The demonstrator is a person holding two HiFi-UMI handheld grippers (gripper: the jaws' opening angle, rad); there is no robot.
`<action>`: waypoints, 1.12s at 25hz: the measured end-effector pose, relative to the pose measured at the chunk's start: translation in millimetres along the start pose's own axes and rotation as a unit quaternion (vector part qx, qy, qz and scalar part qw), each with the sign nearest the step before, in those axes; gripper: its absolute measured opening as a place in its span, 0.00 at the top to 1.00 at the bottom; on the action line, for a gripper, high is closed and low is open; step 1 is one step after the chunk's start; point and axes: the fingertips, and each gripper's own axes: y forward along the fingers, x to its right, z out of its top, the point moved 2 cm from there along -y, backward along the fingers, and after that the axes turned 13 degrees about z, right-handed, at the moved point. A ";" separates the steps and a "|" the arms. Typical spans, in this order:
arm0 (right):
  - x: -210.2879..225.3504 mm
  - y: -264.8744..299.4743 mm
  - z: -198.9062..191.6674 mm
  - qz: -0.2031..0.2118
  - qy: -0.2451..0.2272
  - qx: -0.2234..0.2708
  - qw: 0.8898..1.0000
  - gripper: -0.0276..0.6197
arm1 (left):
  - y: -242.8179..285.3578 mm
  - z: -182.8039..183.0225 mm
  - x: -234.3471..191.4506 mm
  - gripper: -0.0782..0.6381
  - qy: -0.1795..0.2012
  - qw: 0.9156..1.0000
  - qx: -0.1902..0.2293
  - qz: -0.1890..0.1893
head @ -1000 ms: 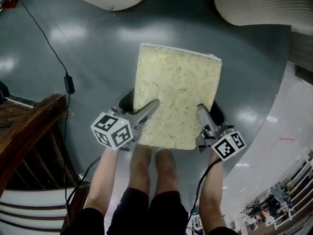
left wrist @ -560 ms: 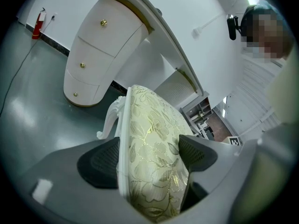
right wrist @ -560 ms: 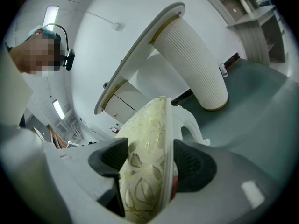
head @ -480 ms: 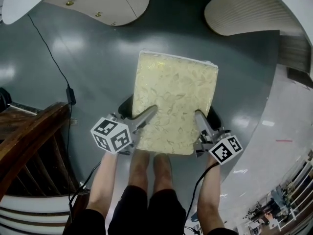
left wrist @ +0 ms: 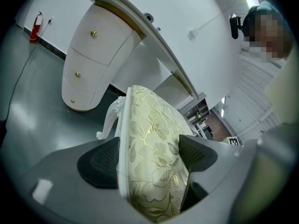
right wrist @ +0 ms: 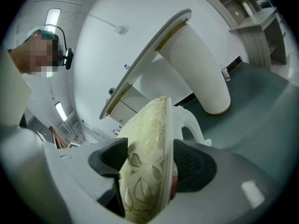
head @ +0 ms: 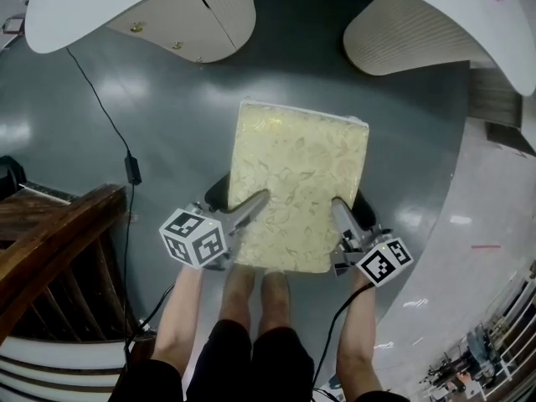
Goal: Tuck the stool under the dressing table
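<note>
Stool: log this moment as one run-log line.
left gripper: shut on stool | right gripper: shut on stool | stool: before dressing table, not yet under

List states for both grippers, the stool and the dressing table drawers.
left gripper: shut on the stool's seat edge.
right gripper: shut on the opposite seat edge.
stool: upright, held on both sides, short of the table, not yet tucked under; cannot tell whether it is lifted.
dressing table: gap between its pedestals is unobstructed.
drawers: shut.
</note>
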 end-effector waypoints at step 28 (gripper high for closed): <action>-5.9 -3.1 0.9 0.003 -0.015 0.020 1.000 0.49 | -2.9 6.3 3.2 0.32 0.018 1.000 0.011 -0.008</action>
